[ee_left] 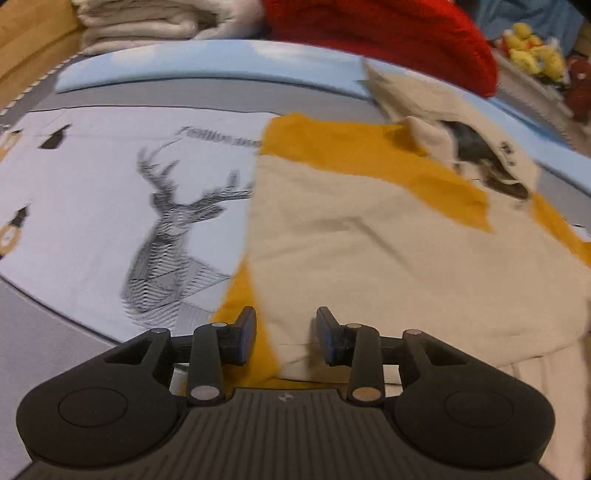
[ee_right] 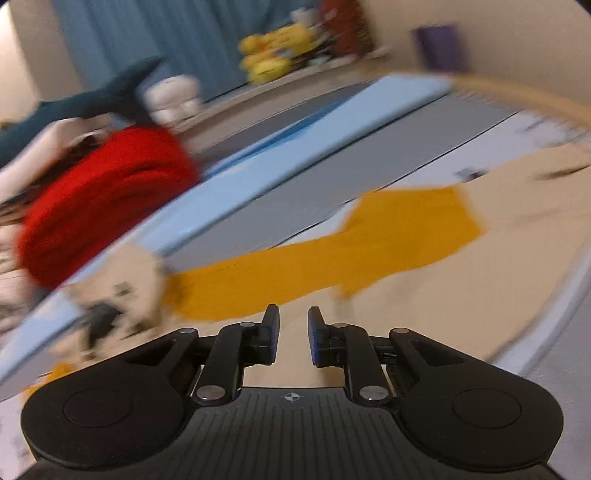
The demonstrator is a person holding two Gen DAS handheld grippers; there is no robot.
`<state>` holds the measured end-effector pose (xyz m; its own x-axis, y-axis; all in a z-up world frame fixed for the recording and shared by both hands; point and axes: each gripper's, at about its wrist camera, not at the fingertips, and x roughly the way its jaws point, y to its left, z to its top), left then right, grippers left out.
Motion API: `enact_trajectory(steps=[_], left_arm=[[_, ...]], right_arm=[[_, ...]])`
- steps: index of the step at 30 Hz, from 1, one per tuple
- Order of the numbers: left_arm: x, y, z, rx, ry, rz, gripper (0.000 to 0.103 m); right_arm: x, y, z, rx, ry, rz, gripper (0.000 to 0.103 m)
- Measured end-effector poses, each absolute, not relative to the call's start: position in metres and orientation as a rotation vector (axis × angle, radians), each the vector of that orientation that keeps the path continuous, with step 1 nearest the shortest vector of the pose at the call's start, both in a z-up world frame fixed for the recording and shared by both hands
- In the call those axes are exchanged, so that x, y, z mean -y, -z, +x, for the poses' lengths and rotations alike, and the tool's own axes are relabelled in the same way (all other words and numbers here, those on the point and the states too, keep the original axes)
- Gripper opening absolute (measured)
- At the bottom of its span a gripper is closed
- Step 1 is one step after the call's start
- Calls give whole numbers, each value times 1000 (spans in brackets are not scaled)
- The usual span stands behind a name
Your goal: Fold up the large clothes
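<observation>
Cloth fills most of both views: a large cream garment with mustard-yellow panels (ee_left: 388,251) is spread flat on a bed, over a pale sheet printed with a grey stag's head (ee_left: 166,221). In the left wrist view the garment is seen lying to the right of the stag print, its near corner reaching down between the fingers of the left gripper (ee_left: 286,334). The jaws of that gripper are held apart with a clear gap, and cream and yellow fabric is seen through the gap; whether the pads touch the cloth cannot be told, and no pinch is shown. A crumpled part of the garment with a dark print (ee_left: 480,158) is seen at the far right edge, near a light blue band (ee_left: 207,62) that runs across the bed. Beyond the band a red knitted item (ee_left: 388,33) and a stack of folded white cloth (ee_left: 147,22) are piled.

In the right wrist view (strongly blurred) the right gripper (ee_right: 293,334) is shown above the cream fabric, with a yellow sleeve (ee_right: 332,254) stretched out beyond its tips. Its jaws are parted by a narrow gap and nothing is gripped between them. Yellow plush toys (ee_right: 273,55) are seen on a ledge far behind
</observation>
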<state>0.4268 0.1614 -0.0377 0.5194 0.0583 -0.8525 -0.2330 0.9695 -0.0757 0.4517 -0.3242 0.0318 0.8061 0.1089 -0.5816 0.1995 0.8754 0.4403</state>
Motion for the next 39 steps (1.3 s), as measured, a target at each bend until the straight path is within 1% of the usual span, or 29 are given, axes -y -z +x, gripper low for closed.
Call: enact_trajectory(steps=[3,4,5,6,7,8,10,11,12,14,16,21,24,28,29,30,36,37,39], left_arm=[[-159,61,429,-1115,-186,-175,40],[-159,62,429,-1114,-187,-169,41],[-158,58,429,-1110,-190,-169,41],[-158,50,428,-1086,-188,-180,41],[-157,43,425,-1050,-173,-193,42],[-156,37,423,-1025,-153,-199,43],[-152,44,423,-1050,-132,-191,44],[-151,54,422,-1098,-145,-191,44],[-151,61,421,-1121,-151,-196,44],[-145,54,417,-1102,-166,-158,44],[-137,33,410,-1042,-164,-155,44],[-101,-25,386,-898,-52,-142,45],[-70,-45,371,-854,16,-99,45],[-32,-59,348,-836,142,-94,45],[-22,-62,342,-824,175,-83,46],[-13,-63,338,-815,198,-69,49],[28,-39,338,-852,241,4,50],[31,-36,340,-860,233,7,50],[34,-29,346,-872,220,9,50]], right_arm=[[327,6,465,-830,103,538,21],[329,15,466,-858,117,544,21],[332,19,464,-855,118,556,16],[332,16,463,-853,123,561,15],[331,10,463,-846,124,553,16],[328,1,460,-813,116,527,19],[325,-8,460,-785,104,463,24],[325,-7,461,-809,119,435,27],[328,-2,461,-848,144,424,27],[335,2,454,-892,195,449,27],[340,-11,444,-843,206,471,27],[350,-67,420,-624,180,346,27],[363,-90,396,-533,173,326,27],[387,-105,369,-476,183,304,27],[398,-108,365,-472,191,305,27],[409,-109,355,-469,198,311,27],[474,-86,326,-475,304,381,27],[488,-83,323,-471,321,396,26],[512,-75,315,-462,362,426,7]])
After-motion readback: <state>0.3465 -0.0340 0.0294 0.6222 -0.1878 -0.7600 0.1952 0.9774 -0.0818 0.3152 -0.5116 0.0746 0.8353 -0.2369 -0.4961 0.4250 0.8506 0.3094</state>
